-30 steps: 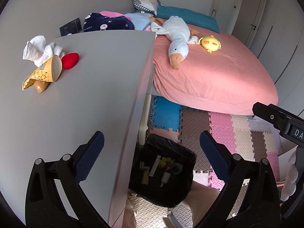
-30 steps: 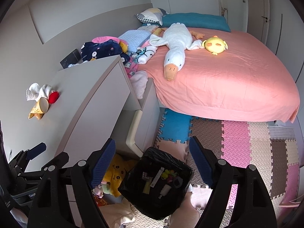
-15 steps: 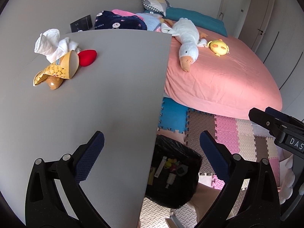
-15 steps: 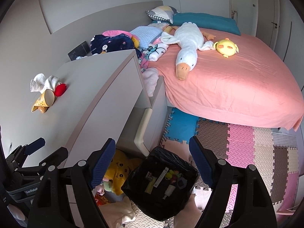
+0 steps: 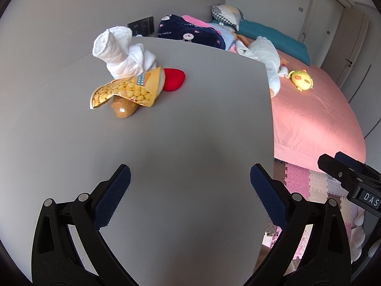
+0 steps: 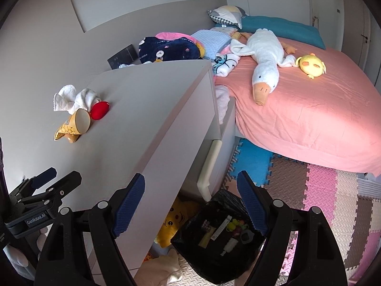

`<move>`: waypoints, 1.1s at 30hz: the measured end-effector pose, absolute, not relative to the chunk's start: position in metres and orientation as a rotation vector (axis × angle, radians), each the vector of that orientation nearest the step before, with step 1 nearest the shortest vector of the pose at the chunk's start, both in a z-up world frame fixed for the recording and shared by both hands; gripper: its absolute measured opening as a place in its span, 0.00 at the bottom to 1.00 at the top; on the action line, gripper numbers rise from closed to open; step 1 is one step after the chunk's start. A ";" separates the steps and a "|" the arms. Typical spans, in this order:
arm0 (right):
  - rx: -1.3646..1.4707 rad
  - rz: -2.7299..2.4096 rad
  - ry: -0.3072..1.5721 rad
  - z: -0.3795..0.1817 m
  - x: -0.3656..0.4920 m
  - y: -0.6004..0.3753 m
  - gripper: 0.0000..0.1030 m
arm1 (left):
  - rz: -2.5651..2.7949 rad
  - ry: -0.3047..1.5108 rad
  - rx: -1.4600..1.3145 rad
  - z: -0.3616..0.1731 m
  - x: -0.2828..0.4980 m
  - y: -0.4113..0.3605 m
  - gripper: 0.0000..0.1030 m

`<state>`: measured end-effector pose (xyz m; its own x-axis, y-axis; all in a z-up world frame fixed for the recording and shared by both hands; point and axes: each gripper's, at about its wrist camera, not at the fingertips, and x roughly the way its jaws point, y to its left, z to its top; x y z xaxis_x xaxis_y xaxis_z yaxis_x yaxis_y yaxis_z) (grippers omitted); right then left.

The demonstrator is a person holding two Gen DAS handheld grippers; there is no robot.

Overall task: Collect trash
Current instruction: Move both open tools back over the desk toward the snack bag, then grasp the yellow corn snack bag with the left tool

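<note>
The yellow snack wrapper point(image 5: 128, 90) printed with round golden pieces lies on its side on the grey table point(image 5: 190, 143), its open mouth turned toward a red cushion-like thing point(image 5: 173, 79) that touches it. Under the wrapper, a brown rounded packet point(image 5: 123, 110) pokes out toward the viewer. Just behind the wrapper and touching it sits a crumpled white cloth point(image 5: 121, 52), one end standing up like a tube. All four form one cluster, well apart from the table's edge on the bed side.

The left tongs point(image 5: 190, 178) hang over the bare table nearer than the wrapper, jaws spread wide with nothing between them. The right tongs point(image 6: 190, 189) are off the table's edge, likewise wide open and empty; below them on the foam floor mats point(image 6: 321, 190) stands a black-lined trash bin point(image 6: 214, 257) with small bits of rubbish already inside. Beside the bin, under the table, is a yellow plush toy point(image 6: 173, 224).

Beyond the wrapper and past the table lies a bed with a pink sheet point(image 6: 309, 109), carrying a white goose plush point(image 6: 264, 57) and a small yellow chick plush point(image 6: 310, 65).
</note>
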<state>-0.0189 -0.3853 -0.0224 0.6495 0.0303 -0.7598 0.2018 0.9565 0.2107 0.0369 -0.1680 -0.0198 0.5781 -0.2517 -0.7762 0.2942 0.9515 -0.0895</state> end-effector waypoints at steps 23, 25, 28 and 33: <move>0.262 -0.005 0.863 -0.023 0.059 -0.345 0.78 | -0.241 0.866 0.022 -0.018 0.129 -0.125 0.94; 0.258 0.001 0.863 -0.023 0.063 -0.342 0.78 | -0.239 0.857 0.028 -0.018 0.133 -0.123 0.94; 0.250 0.008 0.866 -0.025 0.066 -0.340 0.78 | -0.245 0.837 0.059 -0.016 0.138 -0.121 0.94; 0.229 0.012 0.872 -0.027 0.073 -0.333 0.78 | -0.291 0.834 0.126 -0.018 0.153 -0.120 0.94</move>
